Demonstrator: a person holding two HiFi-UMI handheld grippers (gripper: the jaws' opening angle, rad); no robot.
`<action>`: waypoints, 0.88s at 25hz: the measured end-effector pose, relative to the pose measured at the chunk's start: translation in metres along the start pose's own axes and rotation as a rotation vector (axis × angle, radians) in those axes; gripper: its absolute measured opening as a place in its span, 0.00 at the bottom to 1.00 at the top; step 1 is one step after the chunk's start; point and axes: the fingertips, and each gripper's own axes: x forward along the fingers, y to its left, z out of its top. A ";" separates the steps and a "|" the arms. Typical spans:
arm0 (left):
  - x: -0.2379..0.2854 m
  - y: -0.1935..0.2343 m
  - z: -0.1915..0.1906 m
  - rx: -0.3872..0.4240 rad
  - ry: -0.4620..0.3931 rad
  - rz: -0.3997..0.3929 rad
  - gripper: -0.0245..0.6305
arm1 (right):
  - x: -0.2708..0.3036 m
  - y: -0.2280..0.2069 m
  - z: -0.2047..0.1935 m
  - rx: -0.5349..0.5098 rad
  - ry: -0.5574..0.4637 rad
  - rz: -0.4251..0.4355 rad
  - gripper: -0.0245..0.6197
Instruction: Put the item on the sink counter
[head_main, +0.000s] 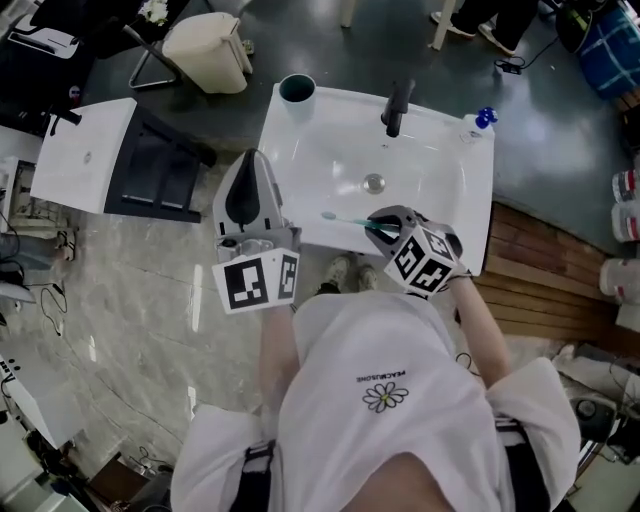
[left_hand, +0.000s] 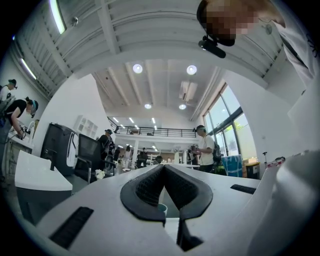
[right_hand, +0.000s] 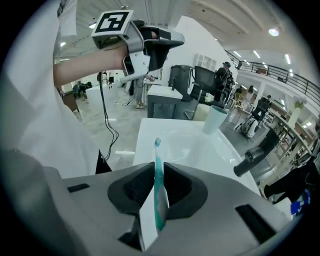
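A teal and white toothbrush (head_main: 345, 219) (right_hand: 158, 190) is pinched in my right gripper (head_main: 373, 224) (right_hand: 159, 174), which is shut on its handle. The brush head (right_hand: 157, 143) points left over the front edge of the white sink counter (head_main: 440, 205) (right_hand: 150, 131), held above it. My left gripper (head_main: 249, 160) (left_hand: 164, 169) hangs at the counter's left edge with its jaws shut and nothing between them. In the right gripper view the left gripper (right_hand: 150, 42) shows raised in a hand.
A teal cup (head_main: 297, 90) (right_hand: 215, 120) stands at the counter's back left corner. The black faucet (head_main: 396, 105) (right_hand: 256, 156) rises behind the basin and drain (head_main: 374, 183). A blue-capped bottle (head_main: 480, 122) sits at the back right. A beige bin (head_main: 208, 50) is on the floor.
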 end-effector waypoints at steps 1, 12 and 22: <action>-0.001 0.002 -0.002 0.000 0.003 0.005 0.06 | 0.005 0.004 -0.005 0.003 0.007 0.016 0.11; -0.005 0.008 -0.009 -0.006 0.032 0.025 0.06 | 0.022 0.028 -0.036 0.088 0.001 0.125 0.11; -0.005 0.003 -0.014 -0.007 0.049 0.013 0.06 | 0.033 0.039 -0.062 0.087 0.057 0.154 0.11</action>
